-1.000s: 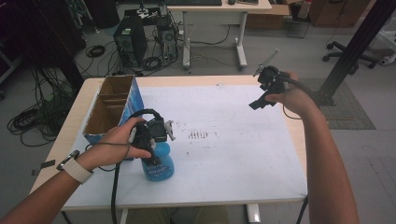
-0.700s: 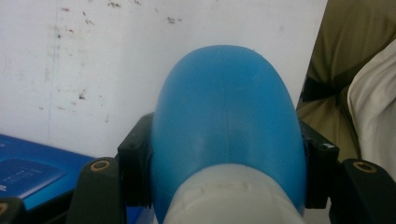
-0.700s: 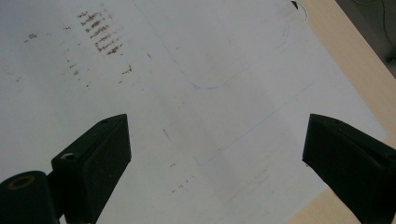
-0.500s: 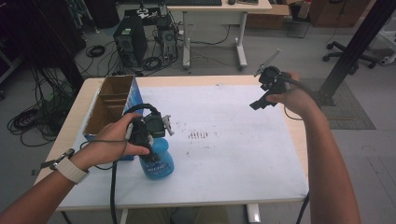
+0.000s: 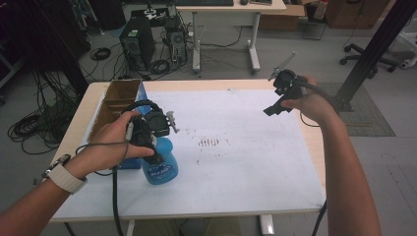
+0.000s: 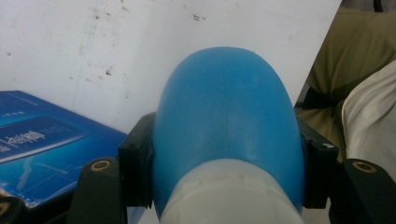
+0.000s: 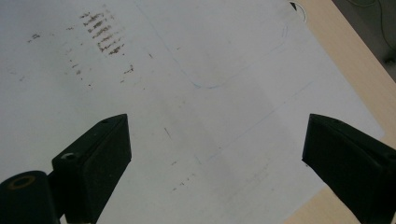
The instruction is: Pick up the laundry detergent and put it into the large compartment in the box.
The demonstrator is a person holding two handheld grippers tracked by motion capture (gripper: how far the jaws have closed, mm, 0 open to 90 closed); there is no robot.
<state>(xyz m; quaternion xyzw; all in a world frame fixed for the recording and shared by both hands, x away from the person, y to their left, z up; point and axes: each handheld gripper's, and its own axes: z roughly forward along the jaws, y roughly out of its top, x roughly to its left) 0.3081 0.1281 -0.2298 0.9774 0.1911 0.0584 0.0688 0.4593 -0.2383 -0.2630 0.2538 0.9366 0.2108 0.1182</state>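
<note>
The counter (image 5: 246, 162), spread with a scuffed white sheet, filled the middle of the high view, and the open cardboard box (image 5: 115, 101) with blue sides stood at its left edge. Just right of that box, in the lower left of the frame, the blue bottle (image 5: 158, 164) was clamped by the left gripper (image 5: 147, 135), whose jaws were closed on the bottle's rounded shoulder; in the left gripper view the blue dome (image 6: 226, 126) bulged between the two black pads.

The main risk, as I judged it, was slip: the jaws pressed on a smooth, curved surface near the top, so the bottle could squirt downward out of the grip, or swing and tilt beneath it. Whether its base touched the counter could not be told. A sideways move could also knock it against the box beside it.

The right gripper (image 5: 282, 93) hung in the upper right, jaws wide open over bare sheet, too far off to steady anything.
</note>
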